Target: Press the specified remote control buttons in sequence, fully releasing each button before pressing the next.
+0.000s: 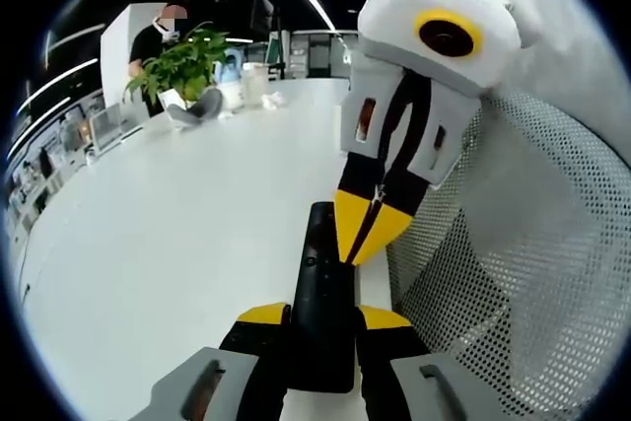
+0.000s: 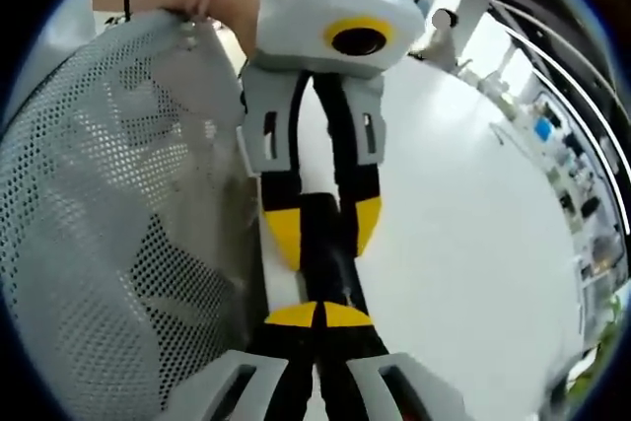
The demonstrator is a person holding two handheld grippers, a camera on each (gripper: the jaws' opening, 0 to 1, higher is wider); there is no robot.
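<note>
Looking down the left gripper view, we've got the left hand-held gripper [image 1: 322, 316] pinching the black remote control [image 1: 321, 303] from both sides, yellow-tipped jaws tight against its edges, holding it just over the edge of the white bench [image 1: 177, 234]. The right hand-held gripper [image 1: 367, 234] comes in from the upper right with its yellow tips pressed together into a point, and that point is down on the top face of the remote, about mid-length. Can't read which button it's on, too small and dark. In the right gripper view it's the same deal mirrored: our right hand-held gripper [image 2: 320, 315] has its jaws closed with nothing between them, tips on the remote, and the left one [image 2: 325, 229] reaches in from the top, clamped on either side of the remote [image 2: 325, 244]. A grey mesh chair back [image 1: 513, 273] sits right beside the grippers. At the far end of the bench there's a leafy potted plant [image 1: 182, 66] with a person [image 1: 158, 36] behind it, plus some bottles [image 1: 237, 81] near it.
</note>
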